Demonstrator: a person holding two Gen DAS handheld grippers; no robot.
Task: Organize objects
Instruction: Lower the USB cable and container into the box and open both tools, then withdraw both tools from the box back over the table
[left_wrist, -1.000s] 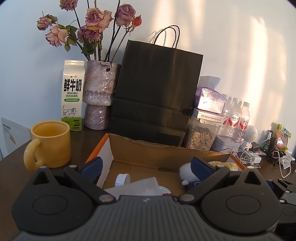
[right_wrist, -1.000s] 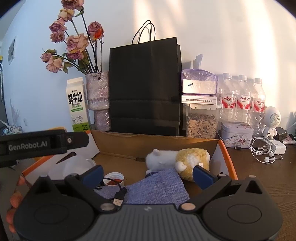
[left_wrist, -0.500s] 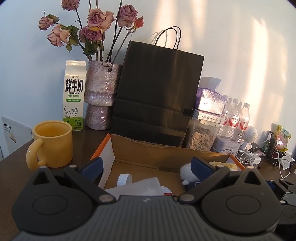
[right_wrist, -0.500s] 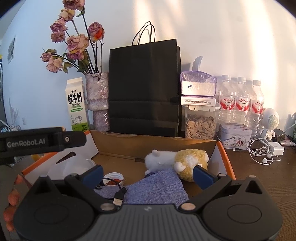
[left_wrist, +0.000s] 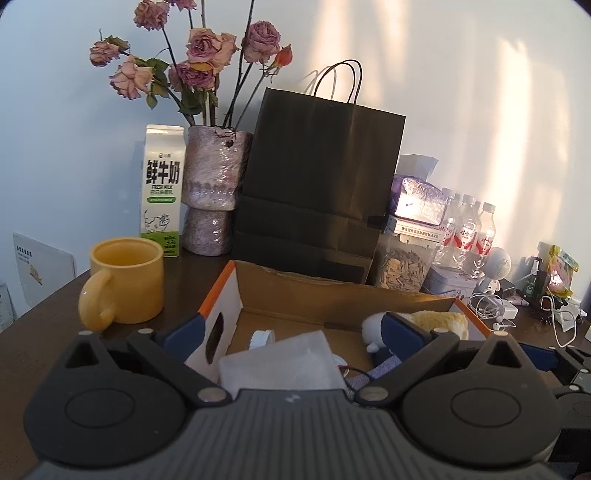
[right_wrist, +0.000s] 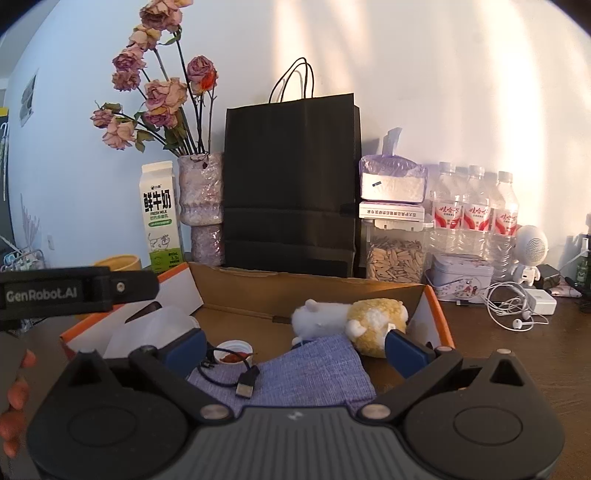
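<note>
An open cardboard box (left_wrist: 332, 295) with orange edges stands on the dark table. In it lie a white and yellow plush toy (right_wrist: 351, 317), a blue cloth (right_wrist: 310, 373), a black USB cable (right_wrist: 240, 380), a white cap (right_wrist: 234, 350) with red inside, and a translucent white pouch (left_wrist: 280, 365). My left gripper (left_wrist: 293, 332) is open over the box's near left side, with the pouch just below it. My right gripper (right_wrist: 297, 350) is open over the cloth and cable, holding nothing. The left gripper's body (right_wrist: 74, 291) shows at the left of the right wrist view.
Left of the box stands a yellow mug (left_wrist: 125, 280). Behind are a milk carton (left_wrist: 162, 192), a vase of dried roses (left_wrist: 214, 192), a black paper bag (left_wrist: 317, 184), a seed jar (right_wrist: 395, 254), water bottles (right_wrist: 469, 218) and earphones (right_wrist: 517, 314). A person's fingertips (right_wrist: 14, 391) show at far left.
The left wrist view has swung left, so the mug and flowers sit further right and the pouch looms larger. In the right wrist view the scene has slid slightly down. Both grippers stay open.
</note>
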